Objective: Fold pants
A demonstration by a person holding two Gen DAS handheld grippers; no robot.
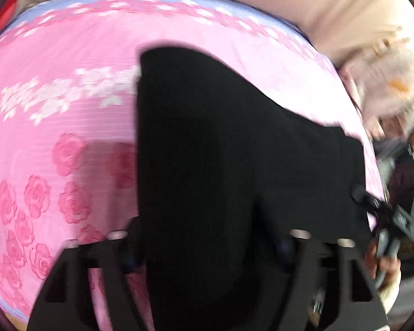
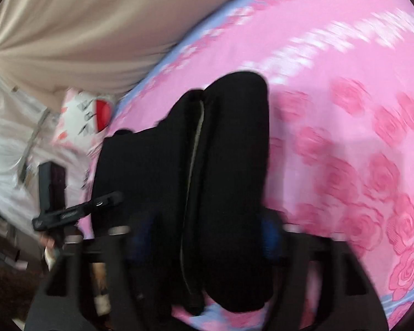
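Black pants folded on pink sheet, btwn both grippers.

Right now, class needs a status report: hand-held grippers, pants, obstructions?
Left hand-held gripper and right hand-held gripper straddle the black pants. Pants bunched on the pink floral bedspread. Nothing in the way.

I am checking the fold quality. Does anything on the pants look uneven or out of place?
Yes. On the black pants, lying on the pink rose sheet, the stacked layers do not line up: a pale inner edge shows along the fold.
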